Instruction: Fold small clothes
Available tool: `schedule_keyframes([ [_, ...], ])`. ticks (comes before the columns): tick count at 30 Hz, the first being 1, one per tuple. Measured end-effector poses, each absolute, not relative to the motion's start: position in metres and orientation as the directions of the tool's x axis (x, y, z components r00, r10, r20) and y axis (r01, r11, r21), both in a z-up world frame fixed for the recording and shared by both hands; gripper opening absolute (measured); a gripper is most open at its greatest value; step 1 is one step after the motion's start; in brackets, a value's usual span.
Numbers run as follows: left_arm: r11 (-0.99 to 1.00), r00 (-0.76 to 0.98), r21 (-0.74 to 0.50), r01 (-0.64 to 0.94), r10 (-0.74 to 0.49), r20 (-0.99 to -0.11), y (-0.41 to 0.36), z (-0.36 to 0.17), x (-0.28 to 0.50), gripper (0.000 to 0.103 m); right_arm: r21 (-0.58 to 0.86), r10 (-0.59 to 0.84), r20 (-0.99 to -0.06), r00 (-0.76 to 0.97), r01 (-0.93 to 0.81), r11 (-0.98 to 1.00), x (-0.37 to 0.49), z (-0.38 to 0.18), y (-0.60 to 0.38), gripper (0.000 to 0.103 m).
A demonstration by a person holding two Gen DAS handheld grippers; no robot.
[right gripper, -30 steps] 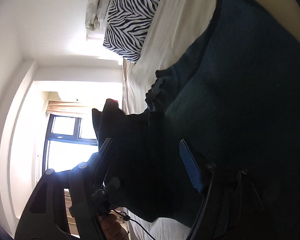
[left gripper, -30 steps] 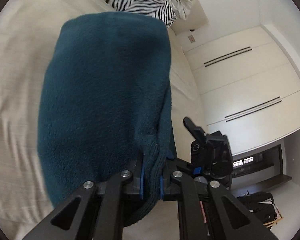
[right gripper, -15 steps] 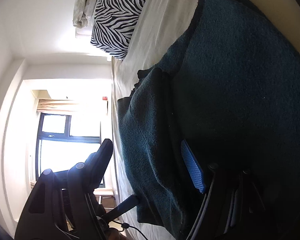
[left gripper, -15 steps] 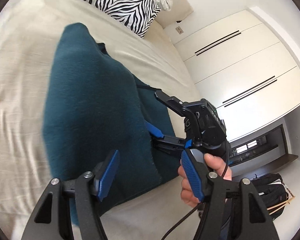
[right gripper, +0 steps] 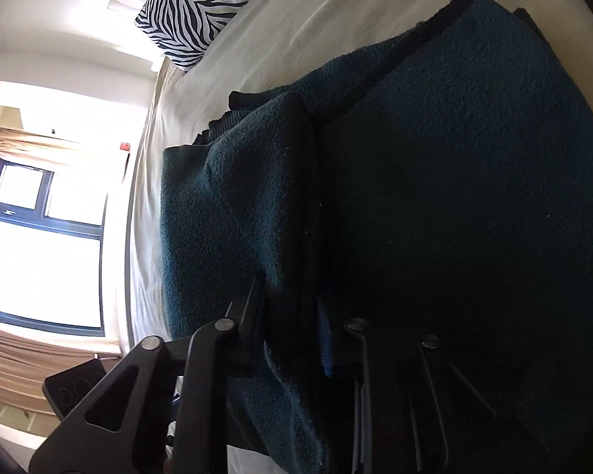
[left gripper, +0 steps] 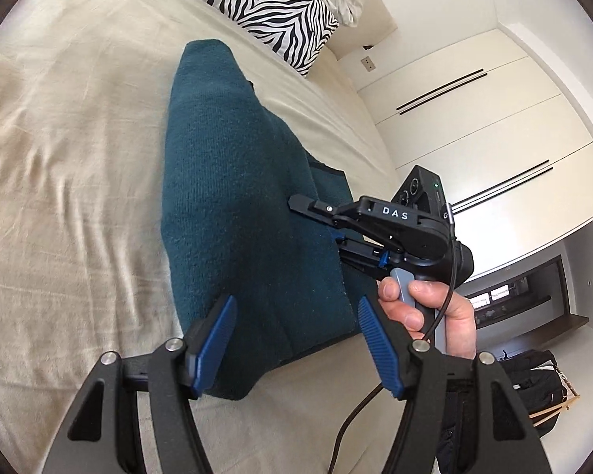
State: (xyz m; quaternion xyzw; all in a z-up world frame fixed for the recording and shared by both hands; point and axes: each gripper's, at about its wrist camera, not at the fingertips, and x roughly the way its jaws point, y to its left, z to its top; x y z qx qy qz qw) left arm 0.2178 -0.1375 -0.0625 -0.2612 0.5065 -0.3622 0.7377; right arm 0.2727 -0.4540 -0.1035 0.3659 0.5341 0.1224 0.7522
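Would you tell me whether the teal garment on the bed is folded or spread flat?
Folded: the teal garment lies doubled on the bed, layered edges showing, the right hand-held gripper shut on one fold.

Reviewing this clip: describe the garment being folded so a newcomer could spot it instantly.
Start at the beige bed. Below the zebra-striped pillow lies the teal sweater, folded lengthwise. It is the only dark, fuzzy item on the pale sheet, and the right gripper pinches its edge.
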Motion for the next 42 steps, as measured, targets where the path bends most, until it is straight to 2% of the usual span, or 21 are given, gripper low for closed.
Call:
schedule_keyframes([
  [6,0.601,0.225,-0.745,0.289,-0.799,-0.558,-0.137,-0.057,0.214,0.067,0.640,0.525,-0.731,0.437,0.169,0.750,0.270,-0.075,-0.473,0.014],
  [14,0.618,0.207,-0.716,0.323,-0.785,-0.584,-0.160,-0.053,0.212,0.067,0.589,0.437,-0.767,0.470,0.243,0.771,0.255,-0.065,-0.537,0.014],
  [23,0.627,0.189,-0.689,0.364,-0.774,-0.604,-0.182,-0.046,0.215,0.067,0.588,0.419,-0.766,0.488,0.266,0.764,0.235,-0.073,-0.582,0.014],
  [27,0.640,0.190,-0.674,0.369,-0.762,-0.619,-0.190,-0.047,0.221,0.067,0.569,0.407,-0.785,0.467,0.286,0.771,0.232,-0.099,-0.585,0.015],
  [31,0.681,0.212,-0.633,0.369,-0.724,-0.656,-0.198,-0.050,0.228,0.067,0.665,0.466,-0.715,0.521,0.300,0.684,0.217,-0.116,-0.601,0.018],
  [33,0.680,0.224,-0.625,0.383,-0.725,-0.652,-0.198,-0.047,0.228,0.067,0.662,0.457,-0.719,0.524,0.314,0.681,0.212,-0.112,-0.606,0.021],
  [37,0.692,0.258,-0.594,0.411,-0.713,-0.652,-0.204,-0.035,0.243,0.067,0.612,0.349,-0.731,0.586,0.339,0.715,0.196,-0.082,-0.613,0.022],
  [40,0.694,0.291,-0.566,0.445,-0.709,-0.642,-0.218,-0.022,0.259,0.067,0.671,0.405,-0.666,0.626,0.266,0.693,0.200,-0.062,-0.612,0.022],
  [42,0.694,0.310,-0.545,0.470,-0.708,-0.634,-0.231,-0.016,0.274,0.067,0.679,0.427,-0.655,0.624,0.236,0.695,0.214,-0.055,-0.605,0.022],
])
